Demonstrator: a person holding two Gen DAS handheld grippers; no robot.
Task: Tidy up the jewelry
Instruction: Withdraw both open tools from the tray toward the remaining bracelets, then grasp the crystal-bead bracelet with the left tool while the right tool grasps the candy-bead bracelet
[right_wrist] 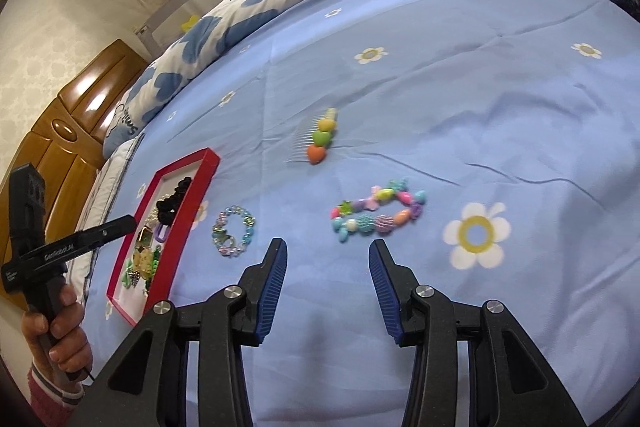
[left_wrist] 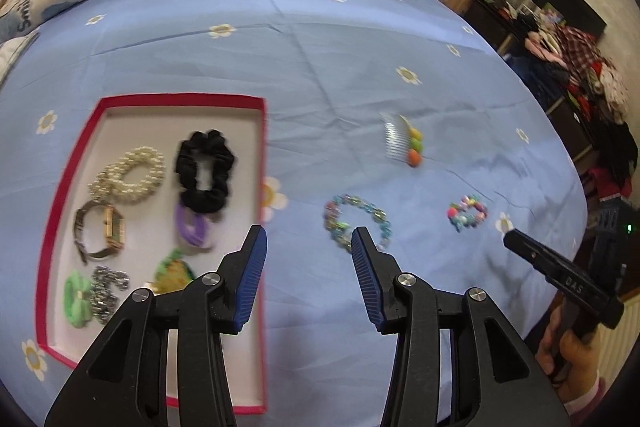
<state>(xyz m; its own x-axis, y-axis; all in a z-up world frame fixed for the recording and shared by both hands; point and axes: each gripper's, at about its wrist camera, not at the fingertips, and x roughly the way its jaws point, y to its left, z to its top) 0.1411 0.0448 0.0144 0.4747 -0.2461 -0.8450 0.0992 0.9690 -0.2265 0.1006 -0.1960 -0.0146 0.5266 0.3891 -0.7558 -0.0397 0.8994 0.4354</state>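
Bracelets (right_wrist: 378, 214) lie loose on the bedspread (right_wrist: 460, 115); left gripper (left_wrist: 308, 241) and right gripper (right_wrist: 328, 255) hover level above, both spread wide, holding nothing.

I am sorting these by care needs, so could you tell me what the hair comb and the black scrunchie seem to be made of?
Hair comb: probably plastic; see-through teeth and glossy heart shapes in yellow, green and orange. Black scrunchie: looks like matte gathered fabric, with soft ruffled folds and no shine; the blur hides its weave.
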